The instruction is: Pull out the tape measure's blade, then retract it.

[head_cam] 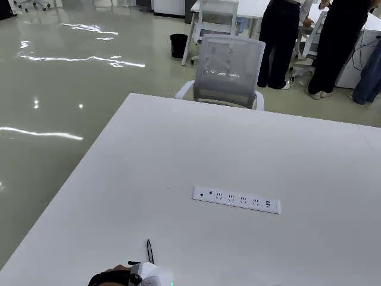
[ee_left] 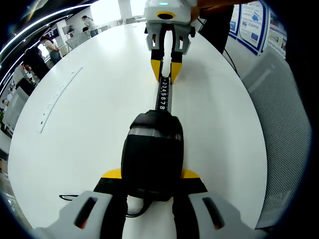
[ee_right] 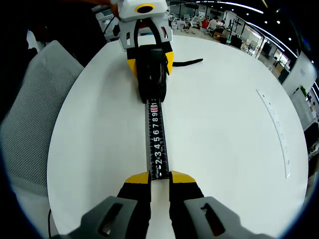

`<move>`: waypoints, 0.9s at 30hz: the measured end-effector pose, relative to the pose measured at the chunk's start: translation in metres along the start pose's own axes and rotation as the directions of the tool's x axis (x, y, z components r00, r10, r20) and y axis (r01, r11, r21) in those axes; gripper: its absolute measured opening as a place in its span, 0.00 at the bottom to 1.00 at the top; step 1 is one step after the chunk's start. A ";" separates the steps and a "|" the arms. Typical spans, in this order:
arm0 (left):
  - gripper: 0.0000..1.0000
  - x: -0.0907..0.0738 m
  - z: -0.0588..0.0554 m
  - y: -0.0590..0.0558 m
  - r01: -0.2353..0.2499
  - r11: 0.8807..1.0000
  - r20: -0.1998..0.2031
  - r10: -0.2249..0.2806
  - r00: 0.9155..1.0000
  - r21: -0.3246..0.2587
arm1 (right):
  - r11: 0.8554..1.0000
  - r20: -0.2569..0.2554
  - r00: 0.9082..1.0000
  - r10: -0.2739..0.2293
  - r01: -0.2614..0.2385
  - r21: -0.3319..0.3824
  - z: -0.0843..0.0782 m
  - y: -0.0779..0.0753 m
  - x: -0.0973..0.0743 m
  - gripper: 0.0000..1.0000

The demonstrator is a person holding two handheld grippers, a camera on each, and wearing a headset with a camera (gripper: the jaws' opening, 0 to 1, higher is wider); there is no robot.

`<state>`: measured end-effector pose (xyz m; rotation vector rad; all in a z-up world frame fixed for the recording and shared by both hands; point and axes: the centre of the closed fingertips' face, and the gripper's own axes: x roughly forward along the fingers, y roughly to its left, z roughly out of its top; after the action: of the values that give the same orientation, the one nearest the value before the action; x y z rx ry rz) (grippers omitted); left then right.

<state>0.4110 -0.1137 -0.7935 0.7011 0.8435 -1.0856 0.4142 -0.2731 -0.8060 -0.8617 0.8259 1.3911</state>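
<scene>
Tape measure [ee_left: 152,149] gripped at both ends, blade [ee_right: 157,134] part-drawn over the white table [ee_right: 224,124].
Left tool [ee_left: 151,175] clamps the black case of the tape measure by its sides, jaws spread to the case's width. Right tool [ee_right: 159,179] has its jaws nearly together, pinching the blade's end. The blade runs straight between the two, printed figures upward, low over the table. A power strip [head_cam: 236,199] lies well apart.

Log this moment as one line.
left hand-held gripper: shut on tape measure case | right hand-held gripper: shut on blade tip | blade: partly out
</scene>
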 end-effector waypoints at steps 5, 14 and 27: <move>0.31 0.000 0.000 0.000 0.001 1.000 0.001 -0.001 1.000 -0.001 | 1.000 0.002 1.000 0.001 -0.001 -0.002 -0.001 0.000 -0.001 0.11; 0.31 0.000 0.000 0.000 0.002 1.000 0.000 -0.002 1.000 -0.003 | 1.000 0.004 1.000 0.001 -0.001 -0.001 -0.002 -0.001 -0.003 0.11; 0.31 0.000 0.000 0.000 0.000 1.000 -0.004 0.000 1.000 -0.004 | 1.000 -0.008 1.000 -0.001 0.001 0.007 -0.008 -0.001 -0.007 0.11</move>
<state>0.4113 -0.1134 -0.7939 0.6998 0.8488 -1.0820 0.4148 -0.2838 -0.8039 -0.8628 0.8361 1.3843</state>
